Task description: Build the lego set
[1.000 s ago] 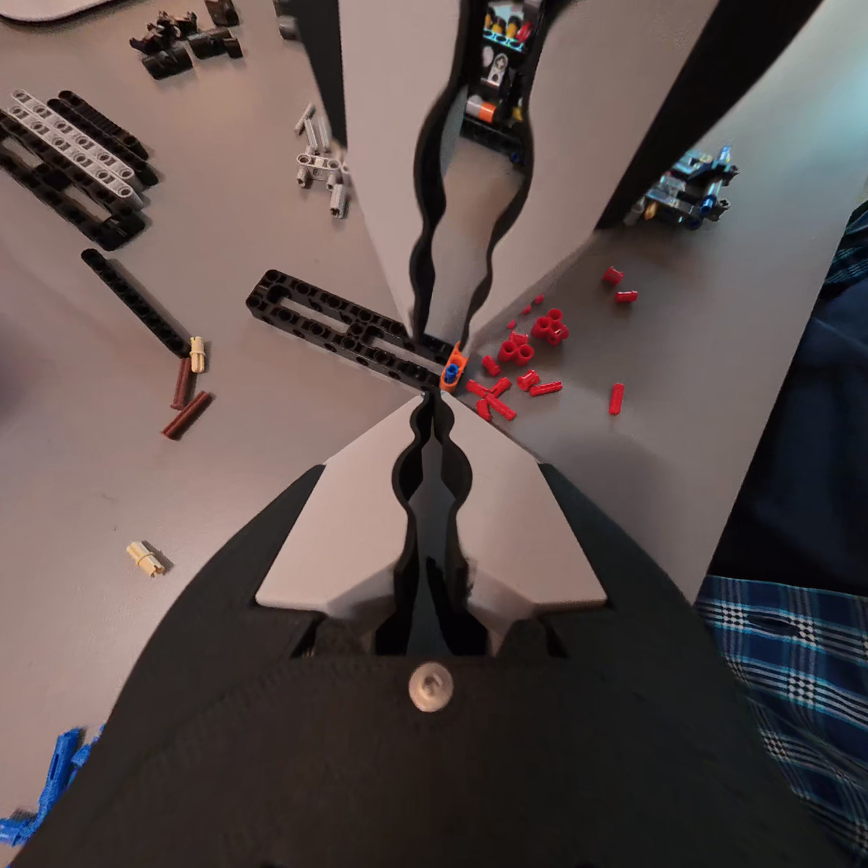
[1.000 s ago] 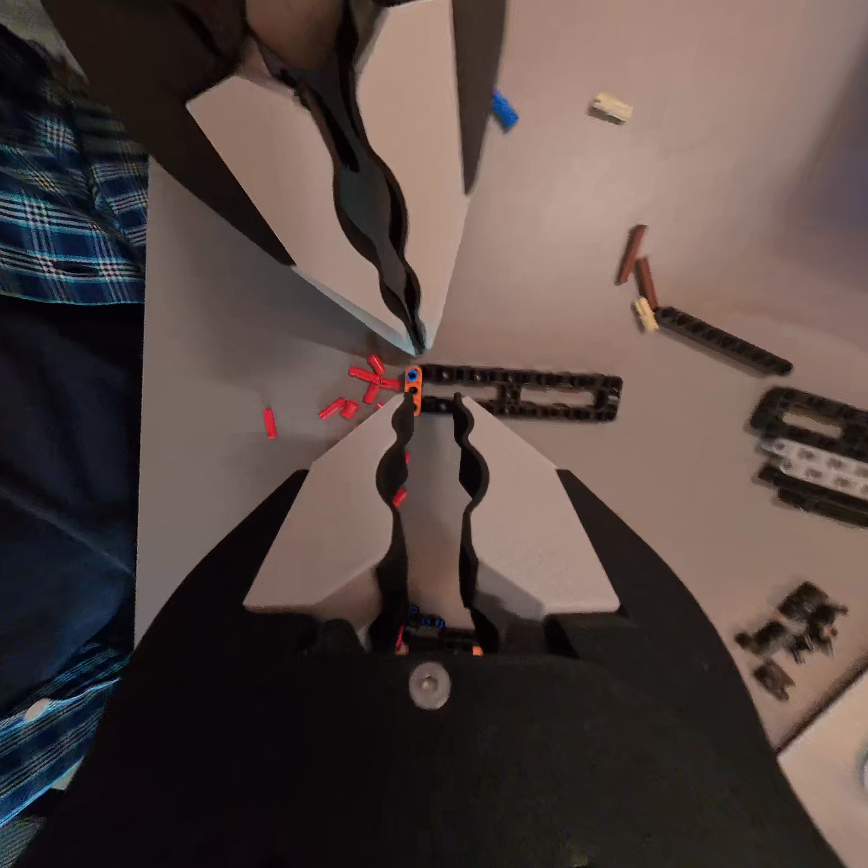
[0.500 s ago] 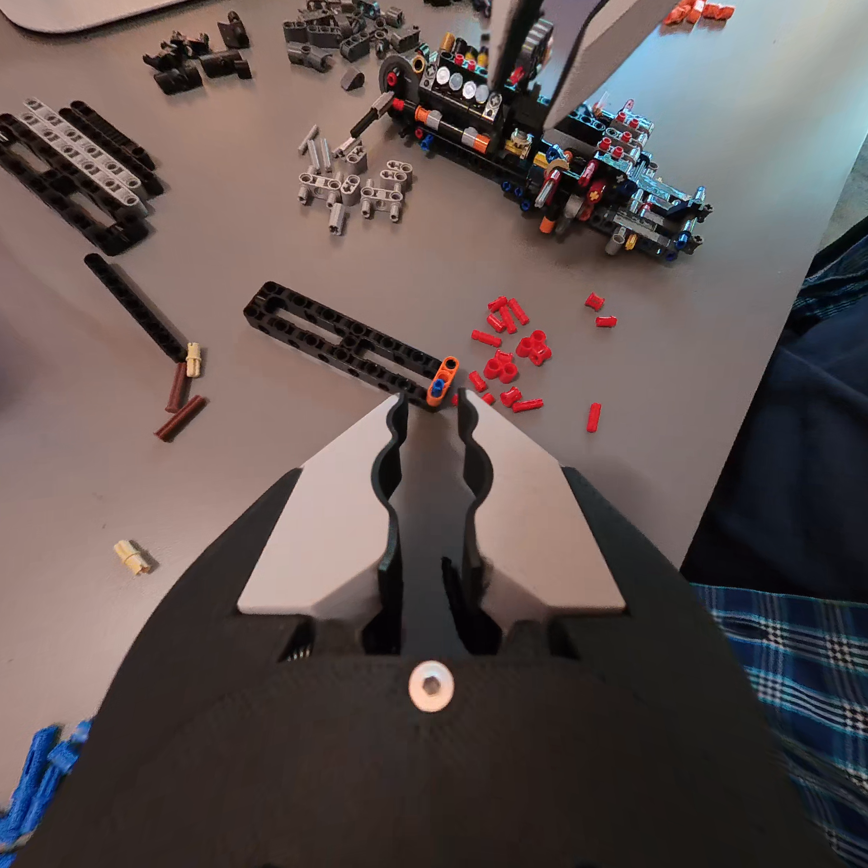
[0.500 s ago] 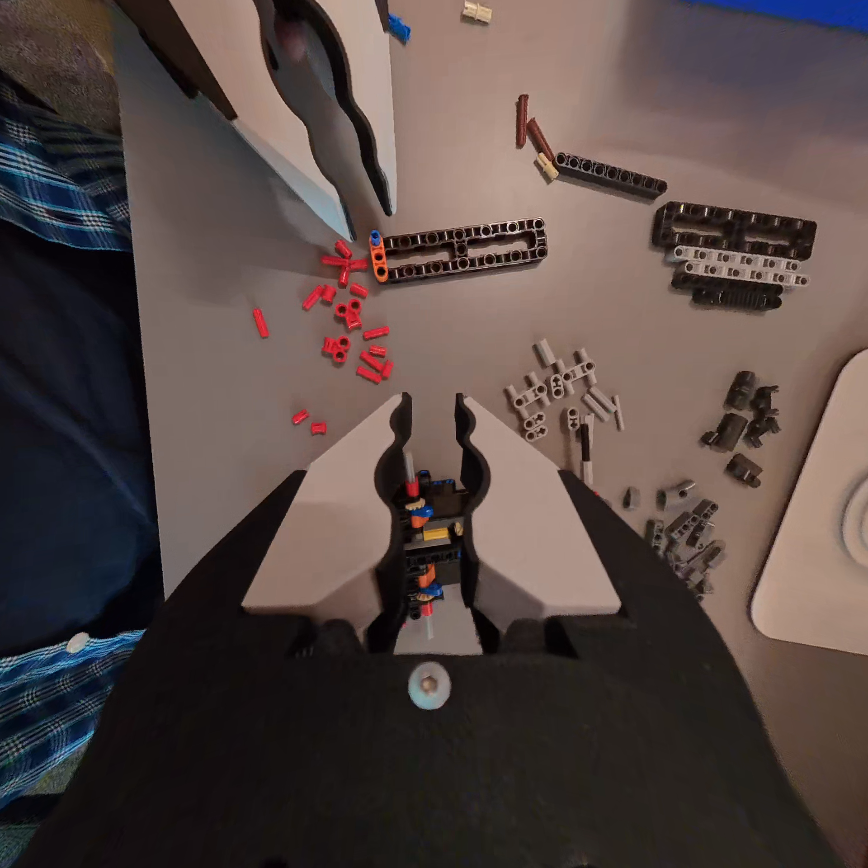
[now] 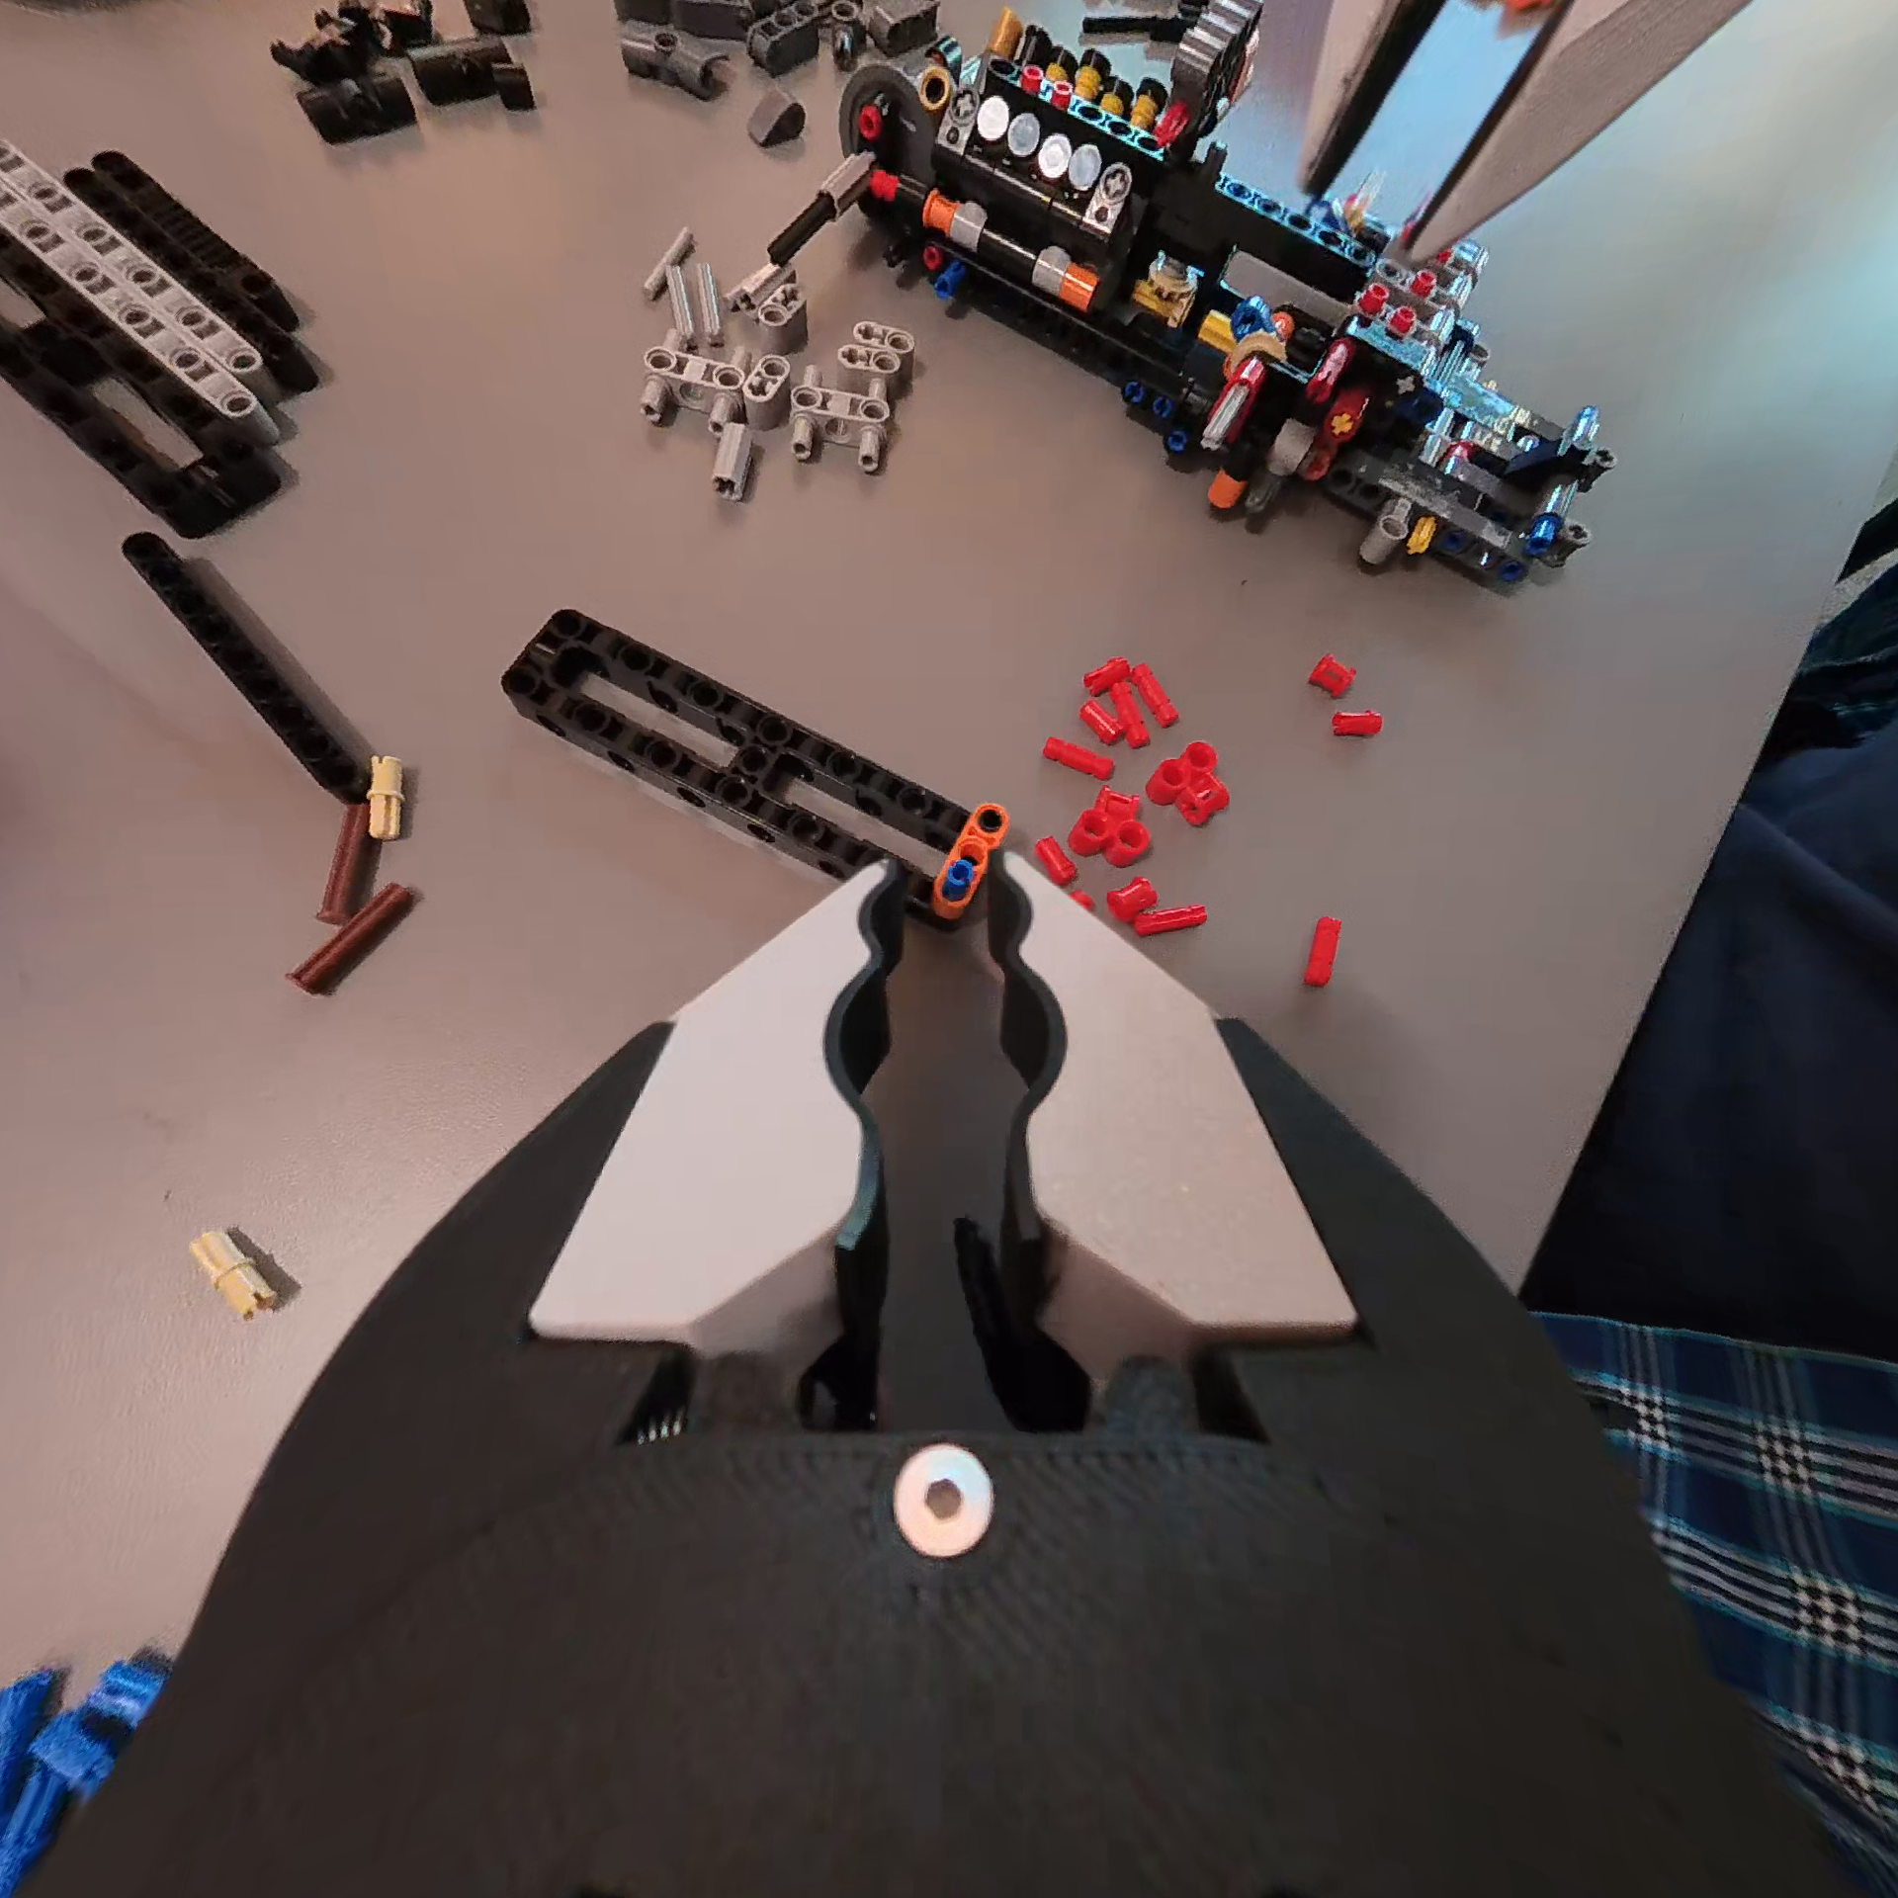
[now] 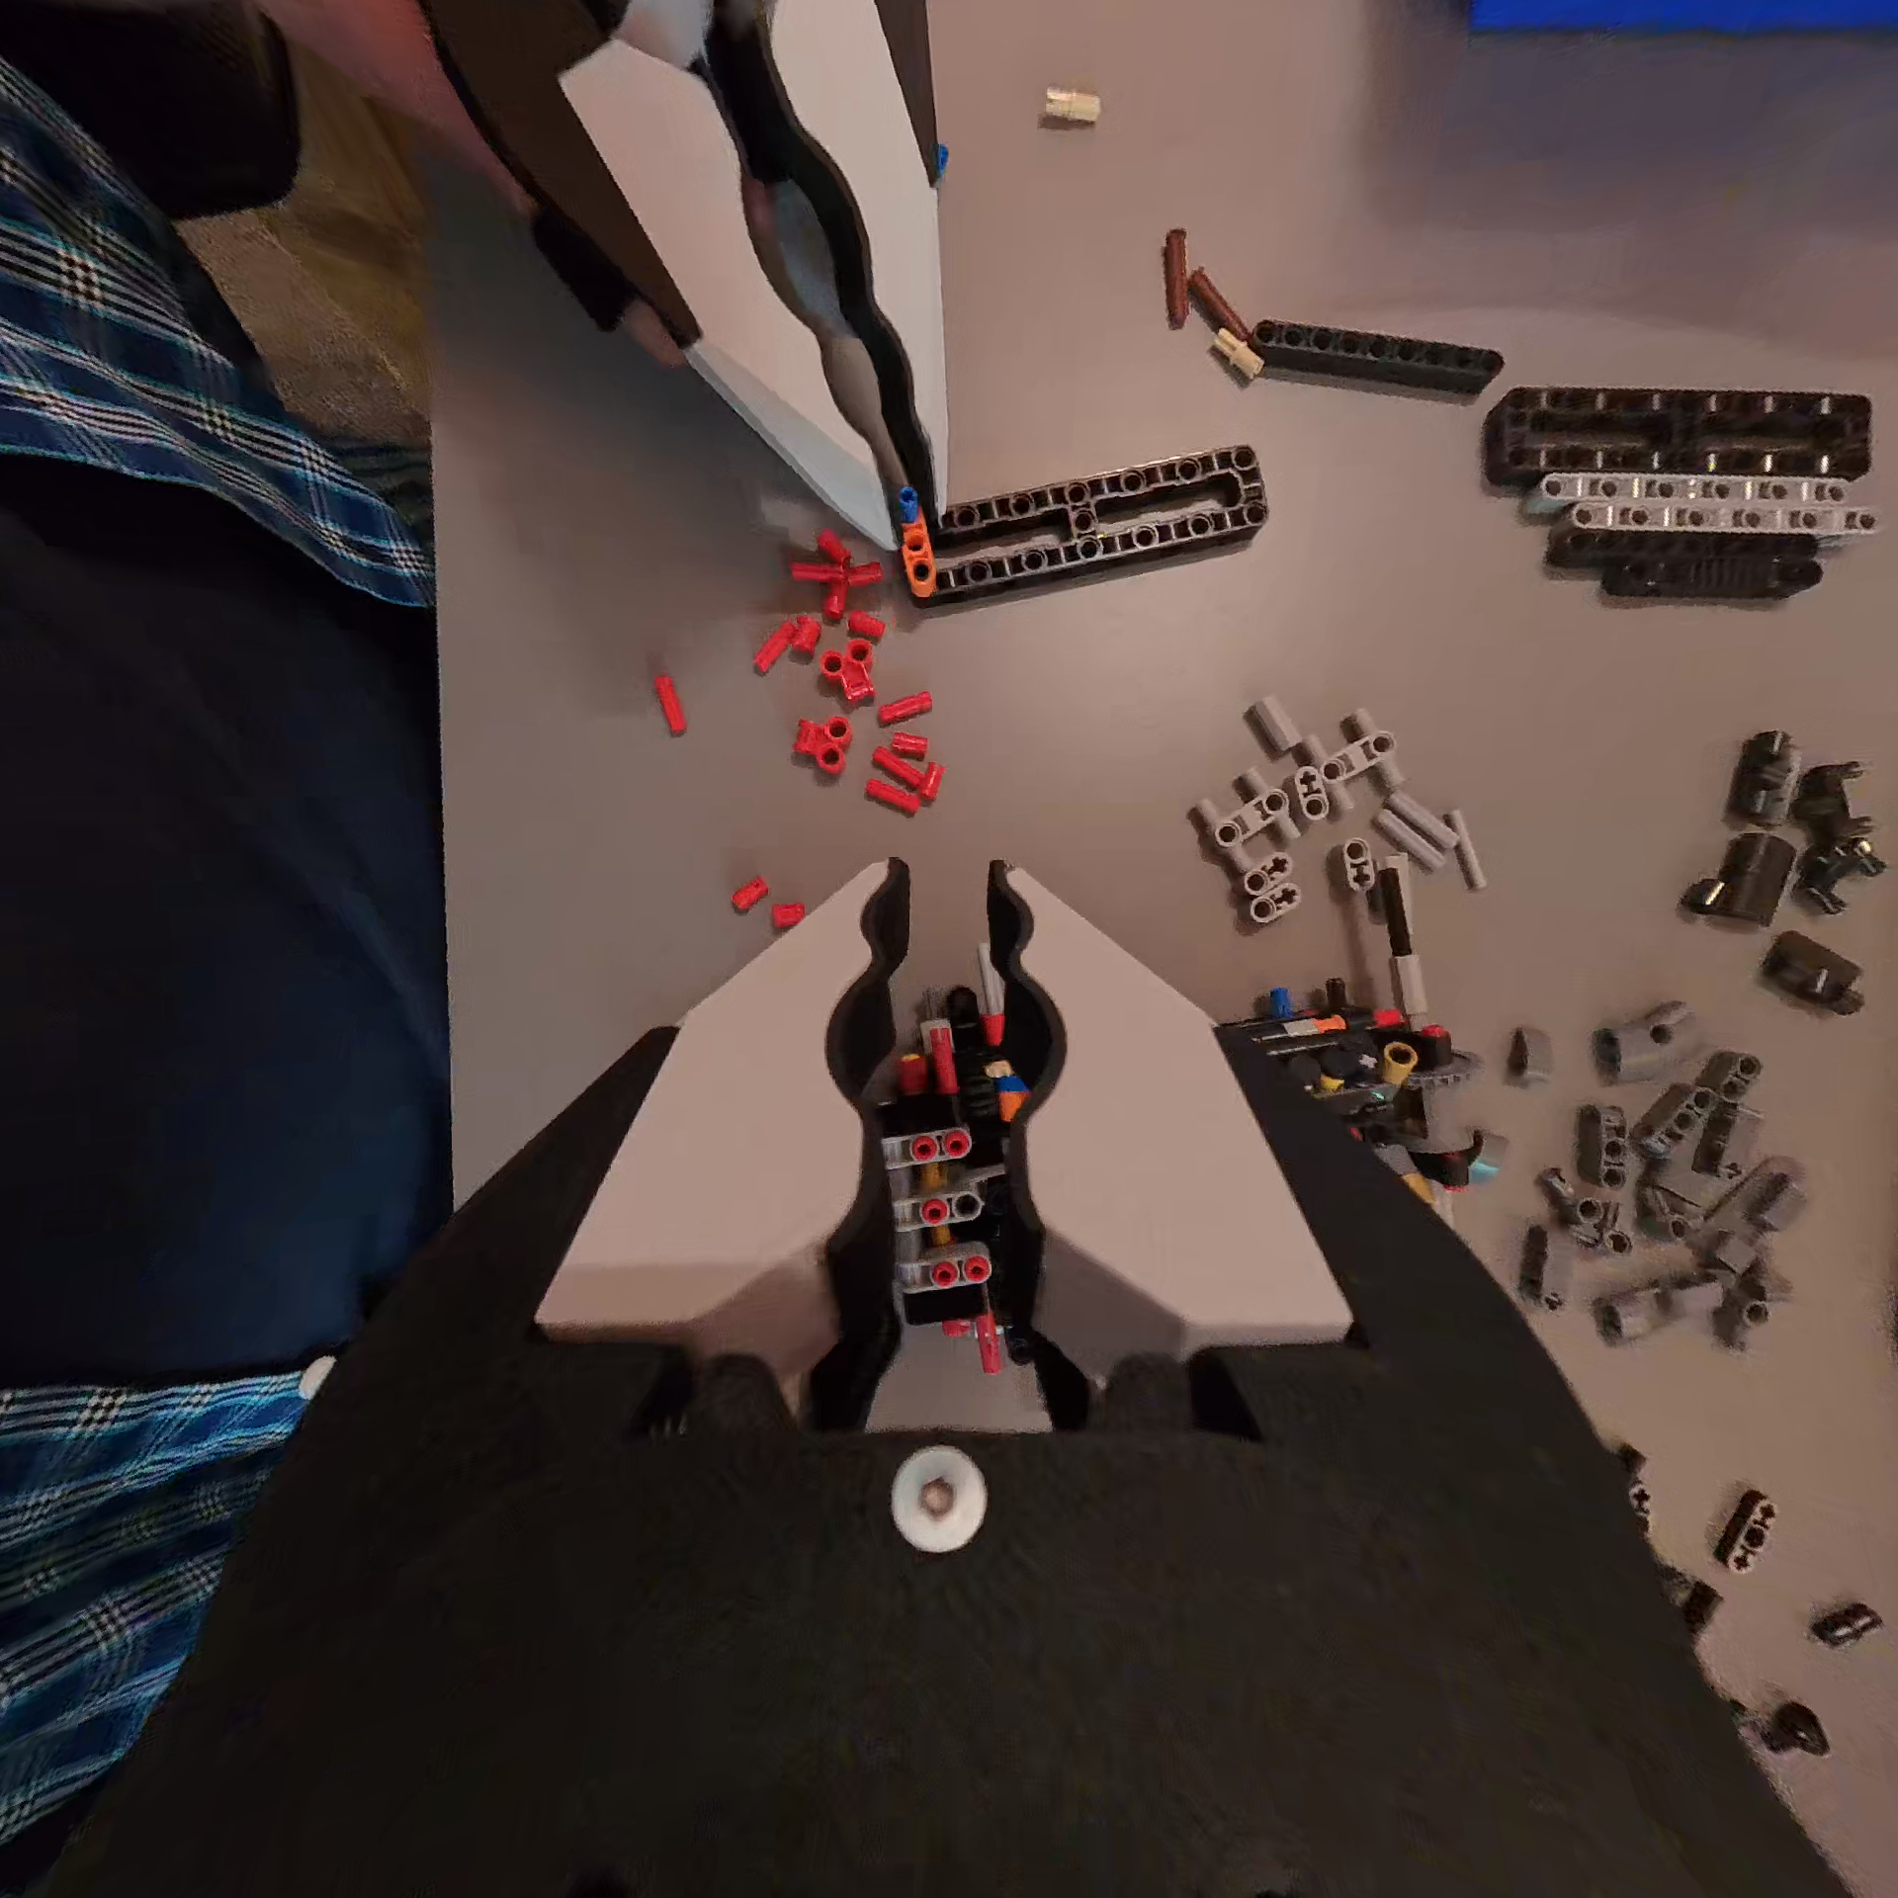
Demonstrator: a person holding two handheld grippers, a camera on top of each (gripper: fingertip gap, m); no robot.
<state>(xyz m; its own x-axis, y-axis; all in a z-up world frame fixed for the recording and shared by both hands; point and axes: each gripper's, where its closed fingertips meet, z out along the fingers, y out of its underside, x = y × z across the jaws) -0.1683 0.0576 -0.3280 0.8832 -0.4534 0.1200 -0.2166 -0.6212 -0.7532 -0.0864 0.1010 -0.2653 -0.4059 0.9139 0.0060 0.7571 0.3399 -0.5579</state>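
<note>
My left gripper (image 5: pixel 945 883) is open, low over the table. Its tips sit on either side of the near end of a small orange connector (image 5: pixel 971 858) that has a blue pin in it. The connector sits at the end of a black rectangular frame (image 5: pixel 719 739) lying flat. In the right wrist view the left gripper (image 6: pixel 912 508) stands over the same connector (image 6: pixel 917 560) and frame (image 6: pixel 1099 524). My right gripper (image 6: pixel 947 883) is open and empty, above the partly built vehicle chassis (image 6: pixel 940 1150). The chassis (image 5: pixel 1232 288) also shows in the left wrist view, with the right gripper (image 5: pixel 1371 211) above it.
Loose red pins (image 5: pixel 1130 811) lie right of the connector, near the table edge where a person in a plaid shirt (image 5: pixel 1767 1489) sits. Grey connectors (image 5: pixel 781 380), stacked black and grey beams (image 5: pixel 134 329), a black beam (image 5: pixel 247 668), brown axles (image 5: pixel 349 924) and a tan pin (image 5: pixel 234 1274) lie around. The grippers' ends are close to 12 cm from one another. To the tan pin (image 5: pixel 234 1274): left tips about 12 cm, right tips about 25 cm. It turns up in the right wrist view (image 6: pixel 1069 100) as well.
My right gripper has pulled back from the orange connector to above the chassis. My left gripper has opened and stays at the connector, which rests on the frame's end.
</note>
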